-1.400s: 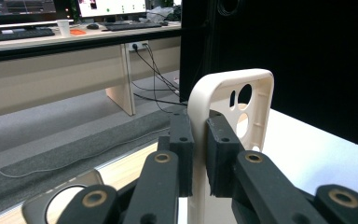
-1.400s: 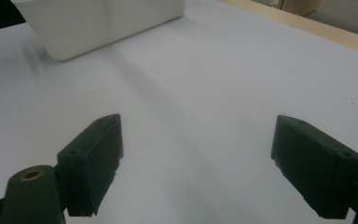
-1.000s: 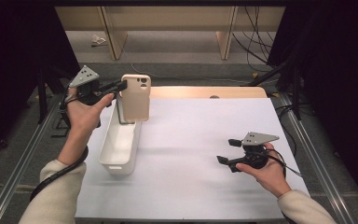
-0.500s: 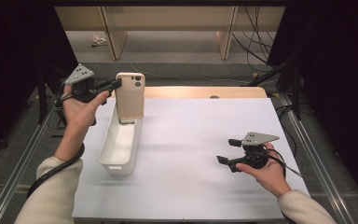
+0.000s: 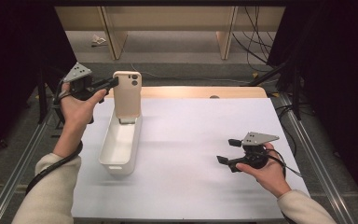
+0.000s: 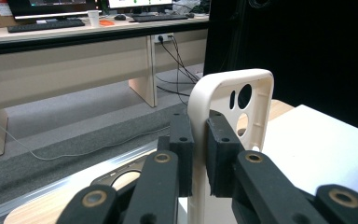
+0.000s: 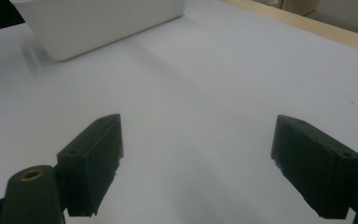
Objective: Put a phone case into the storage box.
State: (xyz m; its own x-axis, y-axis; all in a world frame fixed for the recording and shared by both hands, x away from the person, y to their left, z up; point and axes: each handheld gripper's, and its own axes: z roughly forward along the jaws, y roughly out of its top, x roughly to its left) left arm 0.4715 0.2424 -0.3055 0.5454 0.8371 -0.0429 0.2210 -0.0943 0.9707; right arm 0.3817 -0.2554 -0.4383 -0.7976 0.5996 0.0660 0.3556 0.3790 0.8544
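Observation:
A beige phone case point(image 5: 127, 93) stands upright, held above the far end of a white bin point(image 5: 119, 144) on the white table sheet. My left gripper point(image 5: 114, 82) is shut on the case's left edge; in the left gripper view both black pads point(image 6: 182, 140) clamp the case's rim point(image 6: 200, 116), with its camera cut-outs showing to the right. My right gripper point(image 5: 227, 151) rests near the table's right front, jaws wide open with nothing between them. In the right gripper view its pads point(image 7: 91, 163) frame bare white sheet, and the bin point(image 7: 98, 21) lies beyond.
The white sheet point(image 5: 200, 140) covers a wooden table whose far edge point(image 5: 205, 92) shows. Metal rails point(image 5: 18, 158) run along both sides. Desk legs and cables stand on the grey floor beyond. Dark curtains flank the table.
My left gripper has lifted the phone case slightly up and away over the bin's far end. The right gripper has stayed put.

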